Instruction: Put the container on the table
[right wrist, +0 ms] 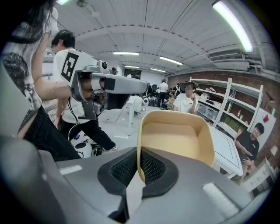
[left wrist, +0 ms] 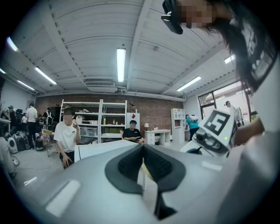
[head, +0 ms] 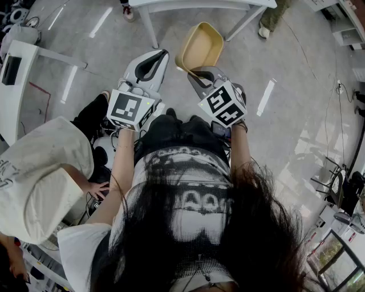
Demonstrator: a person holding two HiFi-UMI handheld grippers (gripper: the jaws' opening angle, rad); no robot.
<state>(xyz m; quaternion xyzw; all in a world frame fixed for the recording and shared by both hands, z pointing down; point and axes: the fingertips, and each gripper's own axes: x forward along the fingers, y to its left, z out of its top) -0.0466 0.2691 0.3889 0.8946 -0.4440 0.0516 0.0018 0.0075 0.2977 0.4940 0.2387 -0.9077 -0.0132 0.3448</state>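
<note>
Head view: right hand-held gripper (head: pixel 194 71) pinches the low rim of a tan, open-topped plastic container (head: pixel 201 44). The container is up in the air over the grey floor (head: pixel 285 68), tilted w/ its inside toward the camera. It sits short of the white surface (head: pixel 199 4) at the top edge, not touching it. Left hand-held gripper (head: pixel 163 55) is just beside the container, apart from it.

Left gripper view: black pads (left wrist: pixel 129 164) pressed together at the tips, nothing gripped. A thin pale-yellow sliver shows behind the seam; can't tell what. Right one's marker cube (left wrist: pixel 217 124) is at the right.

Right gripper view: jaws clamped on the container's near left wall, one pad inside, one outside. The rest of the container sticks out ahead and to the right.
</note>
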